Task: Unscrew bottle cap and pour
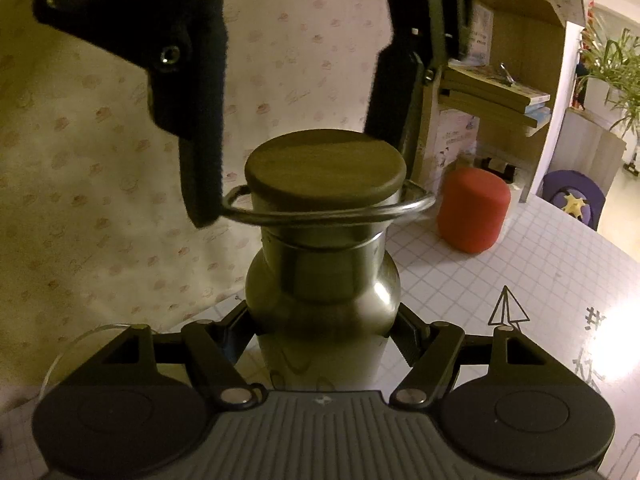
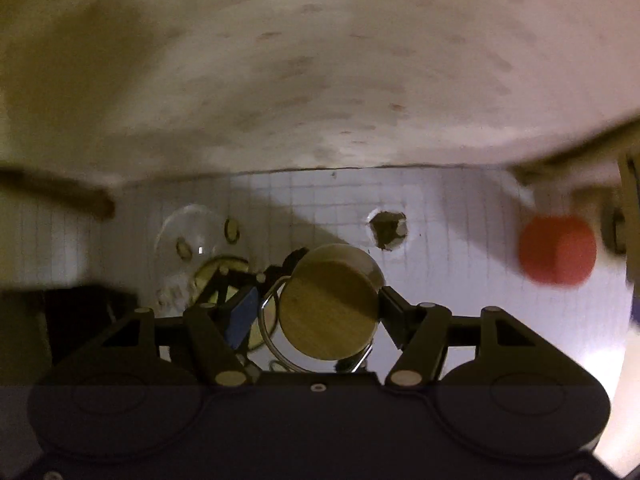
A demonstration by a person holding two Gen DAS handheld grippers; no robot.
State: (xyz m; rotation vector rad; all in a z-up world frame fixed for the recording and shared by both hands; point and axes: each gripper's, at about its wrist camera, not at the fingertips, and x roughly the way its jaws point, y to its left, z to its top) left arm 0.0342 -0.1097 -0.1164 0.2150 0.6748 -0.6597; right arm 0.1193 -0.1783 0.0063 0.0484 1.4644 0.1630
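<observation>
Two grippers — left gripper [image 1: 324,332] clamping bottle [image 1: 320,304], right gripper [image 2: 316,312] straddling cap [image 2: 328,308]

The bottle [image 1: 324,308] stands upright on the table [image 1: 540,280], with the cap [image 1: 325,172] on its neck and a wire ring [image 1: 332,210] around the neck just under the cap. The left gripper [image 1: 324,332] closes on the bottle's body from both sides. The right gripper [image 1: 296,120] comes down from above, one finger on each side of the cap. A cup [image 1: 474,210] sits on the table to the right, behind the bottle. A glass [image 2: 192,240] stands to the left. A shelf of books [image 1: 496,92] rises behind the cup.
</observation>
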